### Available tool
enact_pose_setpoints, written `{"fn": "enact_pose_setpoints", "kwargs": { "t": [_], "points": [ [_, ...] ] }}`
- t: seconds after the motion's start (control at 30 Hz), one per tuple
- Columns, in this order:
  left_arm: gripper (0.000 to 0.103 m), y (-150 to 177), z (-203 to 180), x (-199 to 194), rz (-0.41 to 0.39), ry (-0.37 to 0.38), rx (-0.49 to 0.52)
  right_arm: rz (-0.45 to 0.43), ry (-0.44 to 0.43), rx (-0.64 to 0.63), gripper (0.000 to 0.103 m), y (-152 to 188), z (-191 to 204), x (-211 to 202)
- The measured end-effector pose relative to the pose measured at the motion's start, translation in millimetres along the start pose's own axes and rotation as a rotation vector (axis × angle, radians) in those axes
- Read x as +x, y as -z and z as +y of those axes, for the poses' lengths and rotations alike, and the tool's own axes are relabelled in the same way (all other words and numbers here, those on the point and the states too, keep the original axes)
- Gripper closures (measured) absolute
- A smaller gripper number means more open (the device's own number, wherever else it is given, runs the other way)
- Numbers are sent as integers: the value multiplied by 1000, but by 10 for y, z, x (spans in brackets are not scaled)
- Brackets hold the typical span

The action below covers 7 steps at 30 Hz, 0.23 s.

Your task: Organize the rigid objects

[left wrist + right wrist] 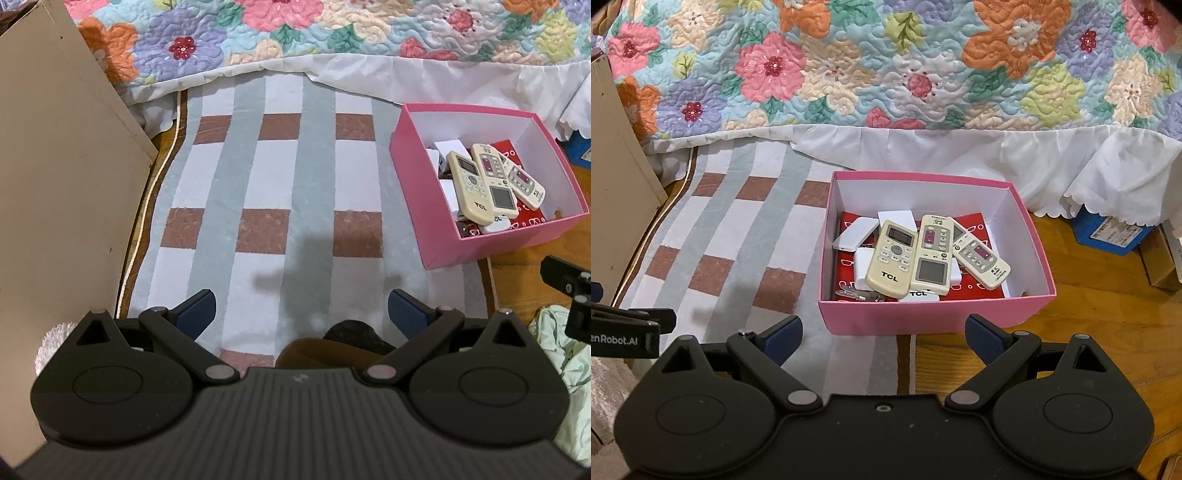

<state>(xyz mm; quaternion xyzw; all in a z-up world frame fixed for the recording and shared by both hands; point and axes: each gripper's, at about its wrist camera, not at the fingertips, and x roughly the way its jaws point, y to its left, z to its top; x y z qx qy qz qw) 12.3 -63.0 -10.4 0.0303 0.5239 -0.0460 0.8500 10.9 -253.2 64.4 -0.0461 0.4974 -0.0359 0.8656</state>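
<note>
Right wrist view showed the right gripper (882,341) low in frame, jaws apart and empty, with the pink box (923,317) just beyond at centre, holding three remotes (892,264). Left gripper (303,314) also hung spread, empty, over the checked mat (273,177); the flowered quilt (886,62) lay farthest, across the top.

soft indoor light, fisheye-bent edges

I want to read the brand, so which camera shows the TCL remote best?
The right wrist view: the TCL remote lies near centre, facing the camera. The left wrist view shows it off to the right, foreshortened.
</note>
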Motion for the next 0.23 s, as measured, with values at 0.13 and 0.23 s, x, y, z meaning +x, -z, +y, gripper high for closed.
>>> {"fn": "enact_pose_setpoints", "kwargs": {
  "t": [0.13, 0.23],
  "points": [
    [2, 0, 5, 5, 3, -7, 1, 1, 1, 0, 6, 1, 7, -1],
    [2, 7, 19, 14, 11, 0, -4, 0, 1, -3, 6, -2, -5, -3]
  ]
}}
